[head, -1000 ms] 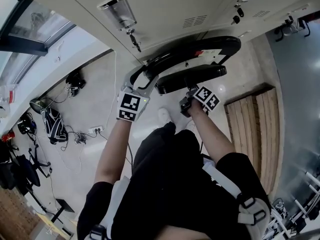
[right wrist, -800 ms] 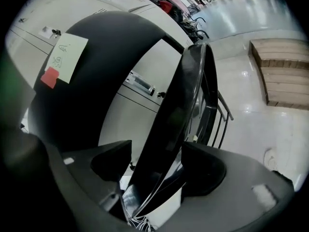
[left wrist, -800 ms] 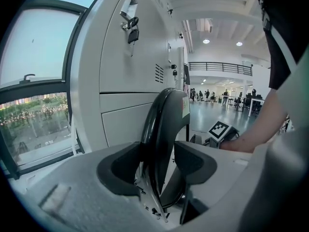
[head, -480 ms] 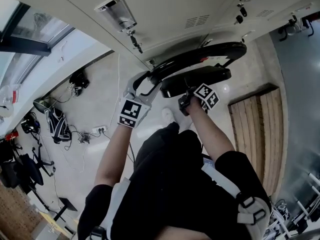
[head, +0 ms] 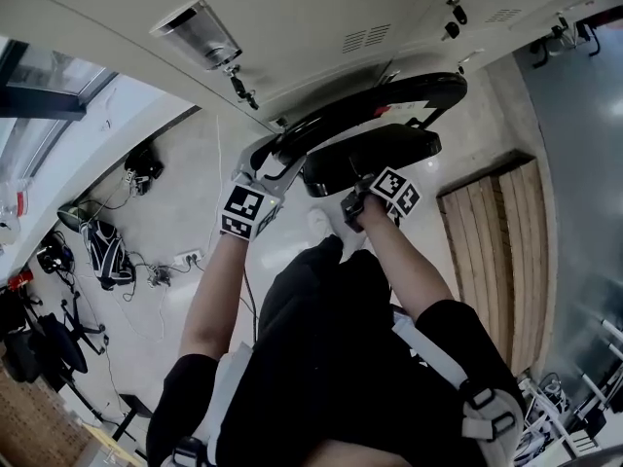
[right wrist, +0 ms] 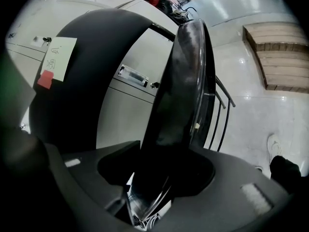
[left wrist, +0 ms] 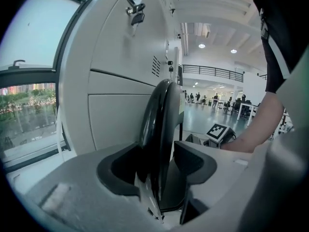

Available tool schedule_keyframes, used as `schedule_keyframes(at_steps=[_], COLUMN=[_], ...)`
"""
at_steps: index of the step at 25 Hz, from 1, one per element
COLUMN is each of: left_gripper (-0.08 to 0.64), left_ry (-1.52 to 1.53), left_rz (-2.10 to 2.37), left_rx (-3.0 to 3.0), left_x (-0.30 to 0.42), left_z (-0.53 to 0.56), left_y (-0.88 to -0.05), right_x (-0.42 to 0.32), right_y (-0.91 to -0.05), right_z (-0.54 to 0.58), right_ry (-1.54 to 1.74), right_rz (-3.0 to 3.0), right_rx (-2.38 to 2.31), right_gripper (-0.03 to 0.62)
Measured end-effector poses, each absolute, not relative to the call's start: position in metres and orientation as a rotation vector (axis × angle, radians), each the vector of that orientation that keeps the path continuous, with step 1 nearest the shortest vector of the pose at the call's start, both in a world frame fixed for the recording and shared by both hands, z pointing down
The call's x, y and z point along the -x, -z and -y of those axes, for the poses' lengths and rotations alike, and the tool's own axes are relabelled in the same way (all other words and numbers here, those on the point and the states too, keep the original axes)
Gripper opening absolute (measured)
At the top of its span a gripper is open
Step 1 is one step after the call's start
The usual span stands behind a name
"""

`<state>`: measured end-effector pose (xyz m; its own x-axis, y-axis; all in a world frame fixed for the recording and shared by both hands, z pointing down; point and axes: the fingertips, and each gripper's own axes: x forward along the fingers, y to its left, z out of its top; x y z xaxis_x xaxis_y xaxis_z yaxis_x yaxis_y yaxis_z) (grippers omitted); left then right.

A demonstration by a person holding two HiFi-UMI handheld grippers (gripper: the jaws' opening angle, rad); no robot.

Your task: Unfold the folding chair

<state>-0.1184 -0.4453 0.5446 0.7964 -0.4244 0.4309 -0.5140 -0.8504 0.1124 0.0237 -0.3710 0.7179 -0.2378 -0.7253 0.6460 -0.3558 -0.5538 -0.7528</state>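
Now you are standing before a bank of grey lockers [head: 321, 17] with the folding chair [head: 375, 125] held in front of you, both grippers on it and, by the look of it, the fold barely started. Your left gripper [left wrist: 157, 161] is clamping the curved black rim of the backrest [left wrist: 157, 115], which is running upright between its jaws. Your right gripper [right wrist: 157, 166] is taking the edge of the seat [right wrist: 181, 91]. Its jaws have just been closing, and the glossy dark panel is filling the space between them, with the pads pressing on both faces. In the head view the seat is hanging just below the backrest, with the polished floor [head: 195, 154] and your pale shoe [head: 318, 224] beneath.

The main risk from here appears to be lying in that right-hand hold. The seat edge is thin and shiny, so pulling before the grip is firm is likely to let the panel slide out and swing back toward the backrest. Pulling the two parts askew is also threatening to twist the rim out of the left jaws. The chair is sitting close to the lockers, so a wide swing could be knocking it against the doors, and a dropped frame would be landing near your foot.
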Motion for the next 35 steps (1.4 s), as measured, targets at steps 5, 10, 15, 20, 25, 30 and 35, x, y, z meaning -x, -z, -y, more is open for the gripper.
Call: schedule_keyframes(at_steps=[5,10,15,20,25,30,35], left_gripper=[0.206,0.207,0.22,0.222,0.223,0.221,0.206], left_ry=[-0.522,-0.486,-0.511,-0.518,-0.51,-0.482,-0.447], left_rz=[0.624,0.655,0.678,0.68,0.709,0.706,0.646], left_rx=[-2.731,-2.71,-2.684,-2.68,-2.676,-2.697,-2.718], left_x=[0.095,0.094,0.094,0.095,0.094,0.088,0.076], left_z=[0.438,0.437,0.428,0.415,0.404,0.385,0.359], left_y=[-0.552,-0.555,-0.557,-0.558,-0.563,-0.567,-0.568], right_x=[-0.024,-0.026,-0.03,-0.03,-0.035,-0.042,-0.046], right_y=[-0.717,-0.719,-0.724,-0.729,-0.739,-0.755,-0.76], right_z=[0.359,0.338,0.302,0.279,0.244,0.208,0.183], right_ry=[1.862,1.893,1.922,1.919,1.906,1.883,1.839], right_rz=[-1.318,-1.352,-1.286,-1.272,-1.284,-1.284,-1.302], right_rx=[1.707,1.691,1.64,1.577,1.479,1.441,1.449], right_gripper=[0.202,0.19,0.163,0.156,0.147,0.15,0.152])
